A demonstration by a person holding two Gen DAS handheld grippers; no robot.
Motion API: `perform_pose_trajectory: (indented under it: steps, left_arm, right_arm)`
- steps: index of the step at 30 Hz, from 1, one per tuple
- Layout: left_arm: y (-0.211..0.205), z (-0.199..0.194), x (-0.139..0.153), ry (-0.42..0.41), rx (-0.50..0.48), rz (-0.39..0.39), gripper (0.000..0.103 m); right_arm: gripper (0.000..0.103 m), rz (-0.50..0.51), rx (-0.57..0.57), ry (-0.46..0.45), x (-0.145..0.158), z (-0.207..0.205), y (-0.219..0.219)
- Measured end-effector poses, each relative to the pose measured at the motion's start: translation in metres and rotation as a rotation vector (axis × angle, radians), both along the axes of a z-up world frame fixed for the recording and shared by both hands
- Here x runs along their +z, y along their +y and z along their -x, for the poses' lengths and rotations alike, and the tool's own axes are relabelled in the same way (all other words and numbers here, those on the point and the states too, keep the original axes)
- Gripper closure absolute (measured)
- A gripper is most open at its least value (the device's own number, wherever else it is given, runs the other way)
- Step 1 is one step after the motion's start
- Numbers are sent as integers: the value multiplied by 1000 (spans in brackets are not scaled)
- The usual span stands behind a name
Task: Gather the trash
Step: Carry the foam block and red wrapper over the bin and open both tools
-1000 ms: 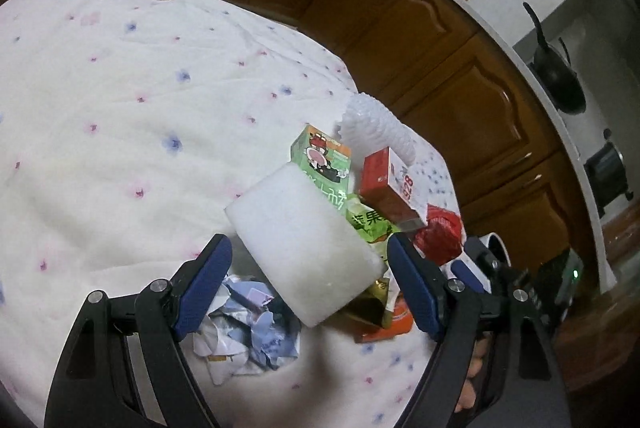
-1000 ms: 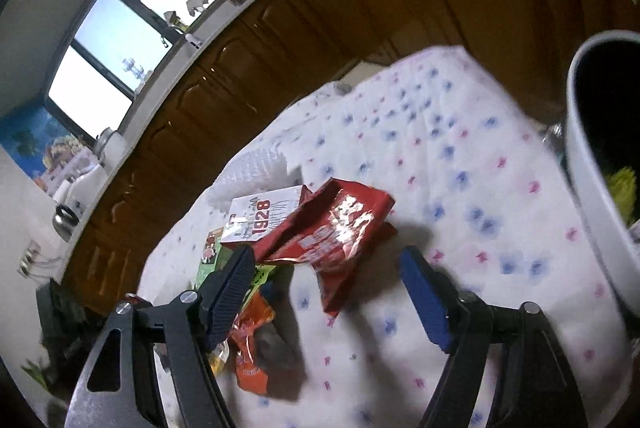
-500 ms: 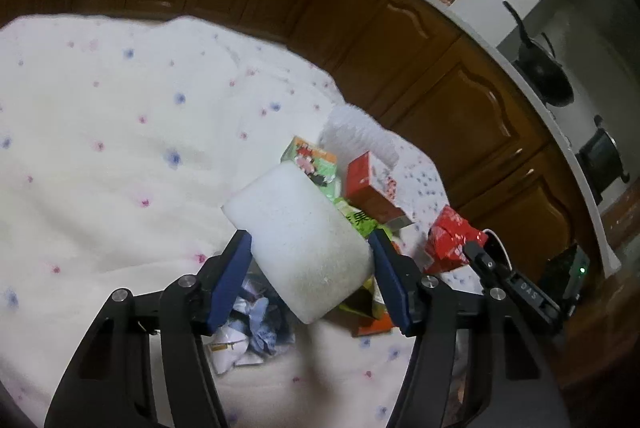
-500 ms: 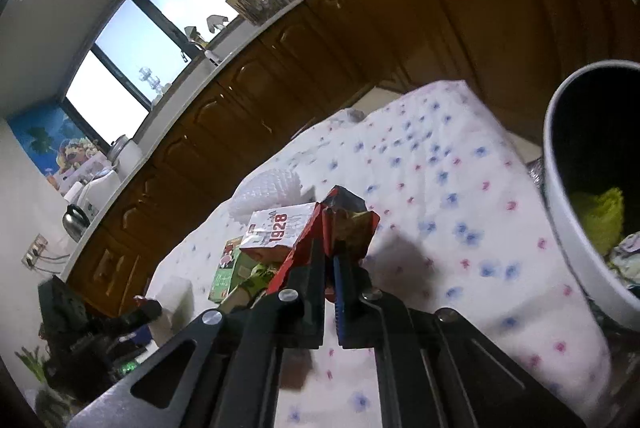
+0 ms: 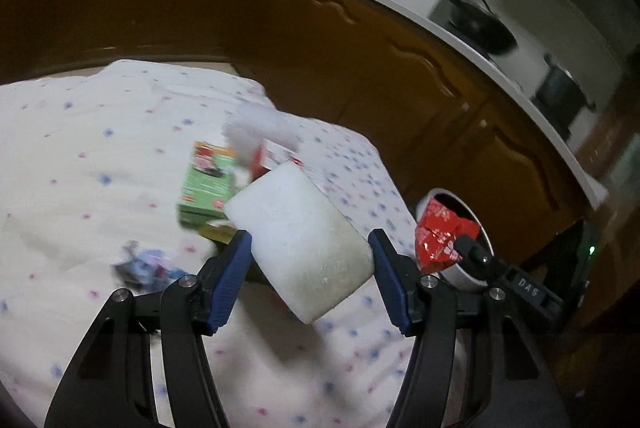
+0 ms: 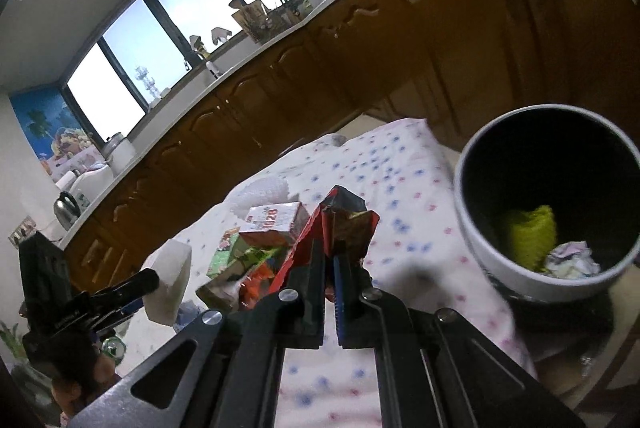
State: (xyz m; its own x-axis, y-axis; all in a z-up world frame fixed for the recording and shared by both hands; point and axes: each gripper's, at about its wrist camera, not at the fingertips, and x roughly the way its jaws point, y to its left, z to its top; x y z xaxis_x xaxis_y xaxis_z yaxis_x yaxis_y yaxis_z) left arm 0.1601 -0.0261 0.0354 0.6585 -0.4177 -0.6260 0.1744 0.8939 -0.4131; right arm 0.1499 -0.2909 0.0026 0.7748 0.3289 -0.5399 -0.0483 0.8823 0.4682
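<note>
My left gripper (image 5: 310, 254) is shut on a white foam block (image 5: 300, 240) and holds it above the flowered tablecloth (image 5: 80, 148). The block also shows in the right wrist view (image 6: 170, 278). My right gripper (image 6: 329, 260) is shut on a crumpled red foil wrapper (image 6: 344, 216), lifted left of the white bin (image 6: 500, 268). In the left wrist view the wrapper (image 5: 440, 234) hangs in front of the bin (image 5: 464, 274). The bin holds a yellow-green item (image 6: 532, 234) and crumpled paper (image 6: 572, 260).
A green carton (image 5: 206, 184), a red and white box (image 6: 272, 224), a white ribbed cup (image 6: 260, 192), crumpled blue paper (image 5: 144, 266) and other wrappers (image 6: 256, 272) lie on the cloth. Brown kitchen cabinets (image 5: 360, 68) stand behind the table.
My left gripper has lifted the foam block off the pile and swung right toward the bin. My right gripper has raised the red wrapper and carried it closer to the bin.
</note>
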Motion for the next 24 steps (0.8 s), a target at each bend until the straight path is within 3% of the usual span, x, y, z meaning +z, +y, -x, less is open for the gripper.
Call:
perform_pose_trajectory:
  steps: [11,24]
  left_arm:
    - [-68,4,-5,13,-174,-39,43]
    - [-156,-12,5,0,-340,-97,43]
  right_arm:
    - [100,32,-104,-13,8,41,-51]
    - [100,34,-238,-16,11,54,-114]
